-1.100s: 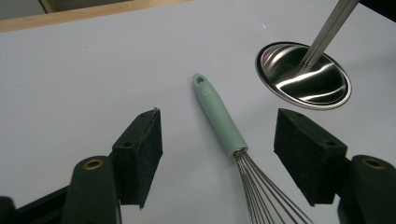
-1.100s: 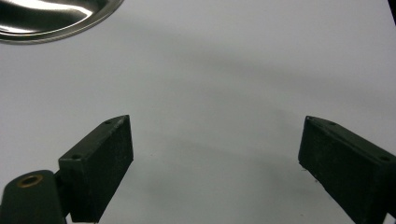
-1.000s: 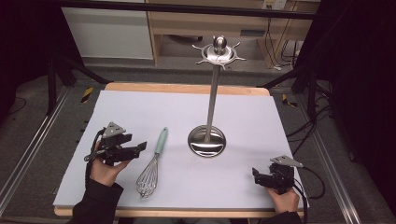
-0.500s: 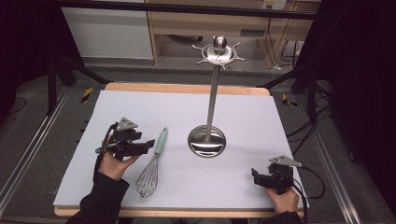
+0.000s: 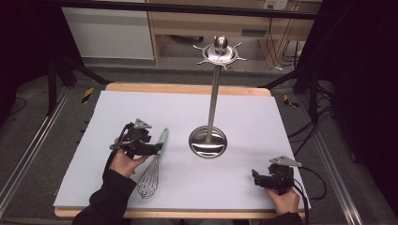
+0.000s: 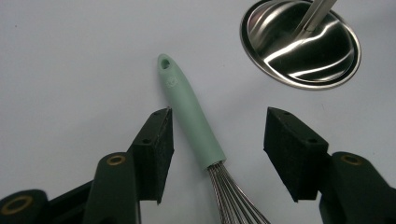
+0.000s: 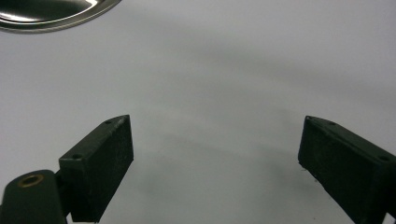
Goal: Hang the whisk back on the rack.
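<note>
From the high view, the left gripper [image 5: 152,149] sits over the upper handle of the whisk [image 5: 152,168], which lies on the white table cover [image 5: 141,108] with its mint-green handle pointing away from the person and its wire head toward them. The steel stand [image 5: 209,140] rises just to the right of this gripper, its round base on the cover and its spoked crown high above. The right gripper [image 5: 256,178] rests near the cover's near right corner, well apart from the whisk and the stand.

In the left gripper view, the whisk's handle [image 6: 189,109] lies between the two black jaws — close against the left-hand one, though I cannot tell whether it touches, with a clear gap to the right-hand one. The jaws have just been closing yet remain apart, not pressing the handle. The wire loops [image 6: 233,196] run out below, and the stand's base [image 6: 301,44] lies beyond the right-hand jaw.

In the right gripper view, the jaws stand wide over bare cover [image 7: 210,93] — the base rim [image 7: 51,14] is far ahead to the left.
</note>
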Demonstrator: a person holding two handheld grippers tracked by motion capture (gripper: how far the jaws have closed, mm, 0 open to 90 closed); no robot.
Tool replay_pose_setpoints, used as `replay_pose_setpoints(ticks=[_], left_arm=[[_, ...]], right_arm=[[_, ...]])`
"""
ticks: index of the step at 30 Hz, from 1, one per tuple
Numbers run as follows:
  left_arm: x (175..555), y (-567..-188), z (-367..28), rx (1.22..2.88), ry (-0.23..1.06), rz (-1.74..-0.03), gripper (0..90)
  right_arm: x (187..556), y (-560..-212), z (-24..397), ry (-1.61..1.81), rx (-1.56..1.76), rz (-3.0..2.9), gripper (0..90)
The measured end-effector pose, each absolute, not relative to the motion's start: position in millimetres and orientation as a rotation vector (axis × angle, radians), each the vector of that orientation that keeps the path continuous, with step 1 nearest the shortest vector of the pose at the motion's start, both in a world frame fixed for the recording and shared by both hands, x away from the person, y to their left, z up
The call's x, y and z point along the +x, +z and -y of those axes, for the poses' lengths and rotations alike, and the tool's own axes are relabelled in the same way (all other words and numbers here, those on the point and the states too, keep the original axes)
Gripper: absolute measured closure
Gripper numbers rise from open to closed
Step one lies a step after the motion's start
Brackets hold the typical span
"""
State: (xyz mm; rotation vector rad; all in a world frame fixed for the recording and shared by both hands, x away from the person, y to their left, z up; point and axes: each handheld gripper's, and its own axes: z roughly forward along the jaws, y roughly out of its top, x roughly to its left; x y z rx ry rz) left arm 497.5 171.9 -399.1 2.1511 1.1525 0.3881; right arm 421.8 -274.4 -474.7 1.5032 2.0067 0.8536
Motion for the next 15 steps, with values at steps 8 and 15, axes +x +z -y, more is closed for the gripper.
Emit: replay_pose_setpoints(ticks=[8, 15], left_arm=[[506.0, -410.4, -165.3, 2.202, 0.359, -1.183, 46.2], [512.7, -422.6, -162.8, 2.238, 0.323, -1.212, 49.7]], right_arm=[[421.9, -475.0, 272.9, 0.850, 1.509, -2.010, 10.8], [422.8, -475.6, 272.7, 0.838, 1.512, -2.015, 10.8]])
